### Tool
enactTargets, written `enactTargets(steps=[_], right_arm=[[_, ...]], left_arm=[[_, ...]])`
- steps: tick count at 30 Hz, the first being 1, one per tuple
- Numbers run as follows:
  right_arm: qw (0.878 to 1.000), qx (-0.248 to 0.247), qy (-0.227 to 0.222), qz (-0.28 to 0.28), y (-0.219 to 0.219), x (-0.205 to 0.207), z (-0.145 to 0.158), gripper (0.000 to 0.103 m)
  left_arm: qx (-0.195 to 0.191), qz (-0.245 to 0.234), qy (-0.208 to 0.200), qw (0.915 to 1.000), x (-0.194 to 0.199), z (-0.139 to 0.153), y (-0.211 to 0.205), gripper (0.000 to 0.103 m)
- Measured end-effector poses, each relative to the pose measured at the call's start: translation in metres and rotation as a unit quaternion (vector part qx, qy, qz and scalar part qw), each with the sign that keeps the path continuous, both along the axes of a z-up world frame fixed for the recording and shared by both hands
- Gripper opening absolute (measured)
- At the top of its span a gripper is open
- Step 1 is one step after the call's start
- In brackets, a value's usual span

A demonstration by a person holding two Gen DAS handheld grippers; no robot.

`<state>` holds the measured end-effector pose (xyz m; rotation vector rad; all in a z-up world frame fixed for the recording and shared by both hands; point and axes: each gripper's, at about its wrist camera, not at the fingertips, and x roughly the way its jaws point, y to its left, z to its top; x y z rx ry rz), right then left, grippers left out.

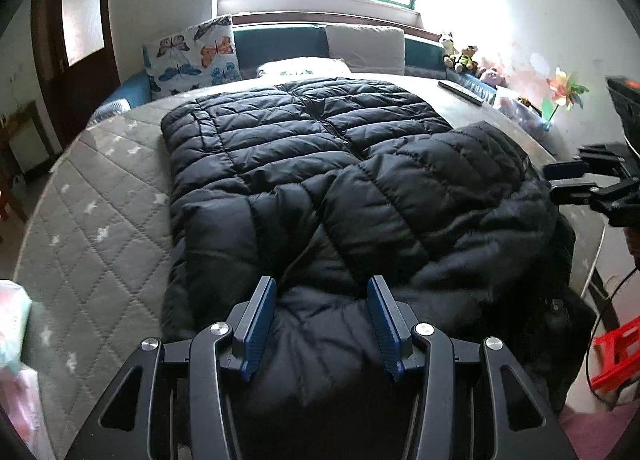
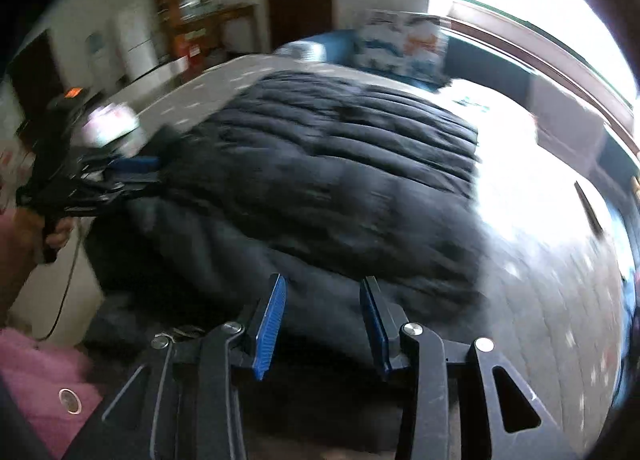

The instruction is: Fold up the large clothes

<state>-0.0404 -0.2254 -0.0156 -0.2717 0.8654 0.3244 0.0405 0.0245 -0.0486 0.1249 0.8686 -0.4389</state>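
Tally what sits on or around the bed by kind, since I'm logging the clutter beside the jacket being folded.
Black puffer jacket: 1
Pillows and cushions, the butterfly pillow, the grey cushion and the flat white pillow: 3
Soft toys: 3 that can be made out
Pinwheel: 1
Remote control: 1
Total: 9

The black jacket (image 1: 312,163) is quilted, faintly glossy cloth; the mattress (image 1: 100,219) beneath is matt, diamond-stitched grey fabric.
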Motion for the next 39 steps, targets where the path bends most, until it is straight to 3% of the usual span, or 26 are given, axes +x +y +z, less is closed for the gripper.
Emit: enactTargets(steps=[3, 6, 8, 14, 22, 26, 31, 39], right_arm=[[0.999, -0.024, 0.009, 0.044, 0.033, 0.012, -0.016, 0.043], [0.995, -0.064, 0.043, 0.058, 0.055, 0.023, -0.055, 0.043], [0.993, -0.095, 0.032, 0.064, 0.062, 0.023, -0.070, 0.044], [0.993, -0.070, 0.063, 0.070, 0.051, 0.026, -0.037, 0.044], [0.997, -0.051, 0.050, 0.019, 0.022, 0.068, 0.004, 0.044], [0.997, -0.017, 0.080, -0.010, 0.005, 0.103, -0.008, 0.044], [0.993, -0.024, 0.113, -0.007, -0.002, 0.107, -0.035, 0.044], [0.995, -0.036, 0.091, 0.004, 0.001, 0.102, -0.058, 0.044]], left_arm=[[-0.002, 0.006, -0.003, 1.0000, -0.010, 0.002, 0.011, 0.052], [-0.016, 0.012, -0.001, 0.9998, -0.019, -0.001, 0.023, 0.052], [-0.015, 0.014, 0.002, 0.9998, -0.022, -0.005, 0.026, 0.052], [0.000, 0.010, 0.014, 0.9999, -0.021, 0.014, 0.022, 0.052], [-0.071, -0.006, 0.031, 0.9970, 0.021, 0.048, 0.001, 0.052], [-0.049, 0.003, 0.050, 0.9975, 0.051, 0.032, -0.012, 0.052], [-0.039, 0.001, 0.073, 0.9966, 0.062, 0.005, -0.012, 0.052], [-0.022, -0.014, 0.053, 0.9982, 0.056, -0.010, -0.016, 0.052]])
